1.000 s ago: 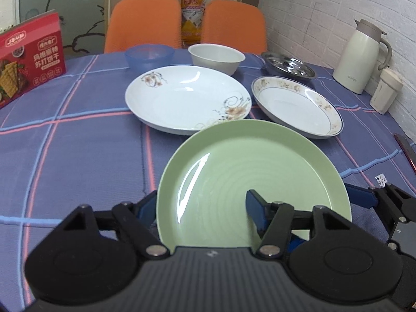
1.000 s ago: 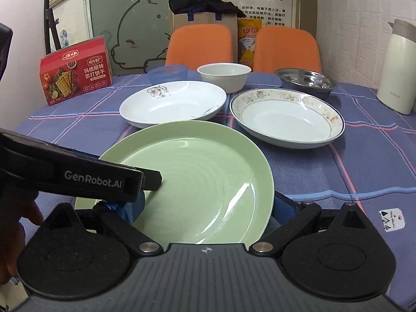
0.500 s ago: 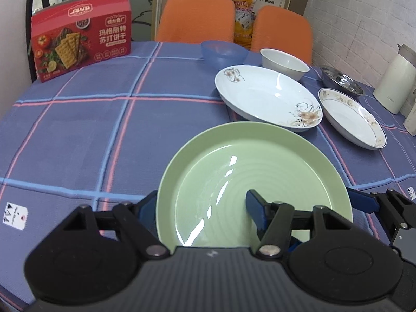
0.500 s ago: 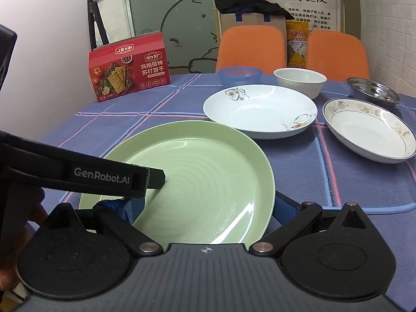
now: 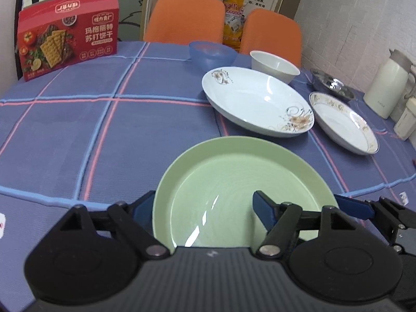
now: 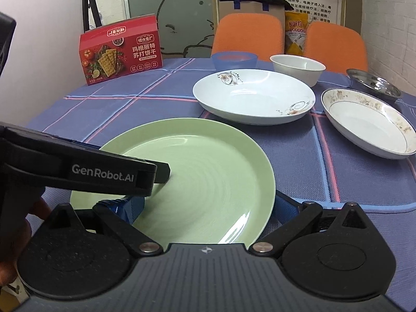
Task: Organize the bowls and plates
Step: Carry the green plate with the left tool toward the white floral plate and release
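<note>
Green plate (image 5: 241, 182) sat near-center, gripped from both sides: left gripper (image 5: 202, 208) was clenched on its left rim, one finger (image 5: 262, 205) over the plate's inside, the other under or outside the rim. Right gripper (image 6: 208, 208) was clamped on the right rim the same way, its right finger (image 6: 283, 204) showing just outside the edge. Could not tell whether the plate was lifted or resting on the tablecloth (image 5: 78, 135); its rim looked level. Key relation: the floral plate (image 5: 257, 101) lay far and to the right of the green plate, close but apart, with the gold-rim plate (image 5: 343, 122) just right of it and nearly touching. So my read is that any stacking move goes forward-right, and the right gripper is the nearer one to that stack. Plate is round, no long axis to align; the two grips sat roughly opposite each other across it. Bowls sat beyond: blue bowl (image 5: 212, 53), white bowl (image 5: 274, 65), steel bowl (image 5: 332, 84) far right. Cracker box (image 5: 67, 32) was far left, well apart. Risk I'd flag: uneven lift between the grippers tilting the plate.
</note>
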{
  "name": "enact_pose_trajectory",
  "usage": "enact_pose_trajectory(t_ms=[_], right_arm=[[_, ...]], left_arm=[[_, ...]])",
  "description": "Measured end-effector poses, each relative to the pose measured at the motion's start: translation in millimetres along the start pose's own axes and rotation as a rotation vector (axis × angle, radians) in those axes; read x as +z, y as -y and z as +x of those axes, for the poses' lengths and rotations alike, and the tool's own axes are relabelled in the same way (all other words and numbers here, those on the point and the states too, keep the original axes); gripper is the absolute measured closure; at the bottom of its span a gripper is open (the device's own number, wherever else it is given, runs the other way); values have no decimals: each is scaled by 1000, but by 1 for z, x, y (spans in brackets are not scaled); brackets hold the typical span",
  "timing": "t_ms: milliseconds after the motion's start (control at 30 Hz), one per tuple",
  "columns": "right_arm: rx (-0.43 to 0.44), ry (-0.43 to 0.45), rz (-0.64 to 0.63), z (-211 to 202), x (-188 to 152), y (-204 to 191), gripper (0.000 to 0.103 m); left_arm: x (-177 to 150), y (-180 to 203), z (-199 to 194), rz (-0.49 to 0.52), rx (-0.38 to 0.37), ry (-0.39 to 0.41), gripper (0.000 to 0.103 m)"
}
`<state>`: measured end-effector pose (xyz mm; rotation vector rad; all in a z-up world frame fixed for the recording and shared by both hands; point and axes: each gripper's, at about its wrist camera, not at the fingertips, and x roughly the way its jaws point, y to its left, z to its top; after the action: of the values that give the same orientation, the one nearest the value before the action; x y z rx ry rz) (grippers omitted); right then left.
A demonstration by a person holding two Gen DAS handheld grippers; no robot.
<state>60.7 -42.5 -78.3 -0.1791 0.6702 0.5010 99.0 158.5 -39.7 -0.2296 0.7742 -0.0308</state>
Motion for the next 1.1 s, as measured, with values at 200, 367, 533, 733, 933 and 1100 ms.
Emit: enact_pose_trajectory(t_ms=[200, 367, 533, 733, 933, 1100], right_arm=[[-22, 84, 128, -28, 12, 38, 15], [-36, 71, 137, -21, 28, 57, 15], [-29, 71, 137, -17, 41, 63, 15], [-26, 55, 184, -17, 35, 72, 15], [-43, 53, 209, -20, 35, 80, 14], [-43, 43, 204, -9, 42, 88, 14]], left_arm=[[20, -3, -11, 1, 27, 57, 28], [37, 0, -9, 31, 50, 62, 27], [40, 8, -6, 76, 100, 76, 25], [40, 13, -3, 72, 78, 64, 25], [46, 15, 2, 77, 75, 67, 25], [63, 6, 15, 71, 83, 51, 25]])
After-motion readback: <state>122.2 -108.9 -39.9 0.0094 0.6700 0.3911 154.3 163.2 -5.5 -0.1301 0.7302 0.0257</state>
